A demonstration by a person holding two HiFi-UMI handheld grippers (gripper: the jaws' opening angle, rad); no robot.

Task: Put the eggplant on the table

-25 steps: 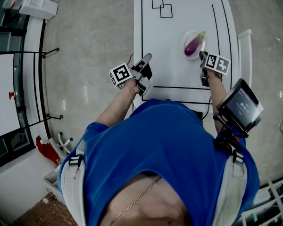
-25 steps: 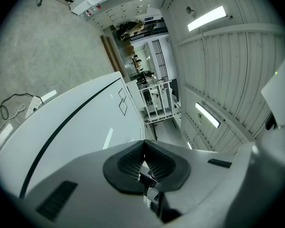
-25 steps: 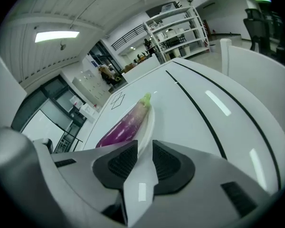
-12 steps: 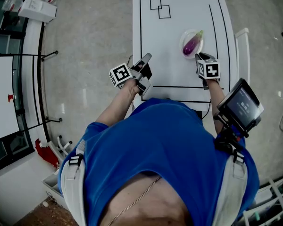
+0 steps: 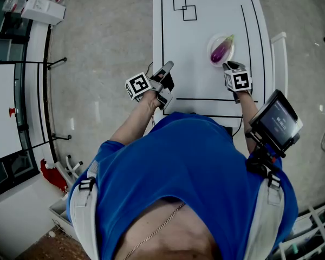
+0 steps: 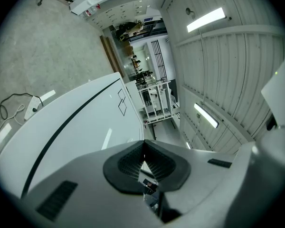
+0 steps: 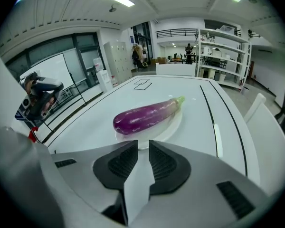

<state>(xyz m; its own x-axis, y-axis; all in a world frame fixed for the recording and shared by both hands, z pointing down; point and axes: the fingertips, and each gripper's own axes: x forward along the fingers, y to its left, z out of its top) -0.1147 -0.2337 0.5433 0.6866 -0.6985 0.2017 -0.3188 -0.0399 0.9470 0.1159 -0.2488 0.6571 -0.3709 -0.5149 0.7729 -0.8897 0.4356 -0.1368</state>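
In the head view, the white table [image 5: 206, 80] fills the upper middle of the frame. Two overlapping black squares [image 5: 184, 8] are drawn near its top edge. The purple eggplant [image 5: 222, 49] lies on a small white plate [image 5: 212, 56] at the table's right side, inside the black border line. A screen device [image 5: 276, 122] sits at our right forearm, lower right.

We see only bare tabletop between the right gripper [image 5: 228, 65] and the plate. In the right gripper view, the eggplant [image 7: 147, 115] lies just beyond the jaws, which stand a narrow slit apart and hold nothing. The left gripper [image 5: 168, 66] hangs over the table's left edge, its jaws closed tip to tip on nothing.

Since a second ago, the right gripper has swung left to just below the plate. The eggplant and the left gripper have not moved.
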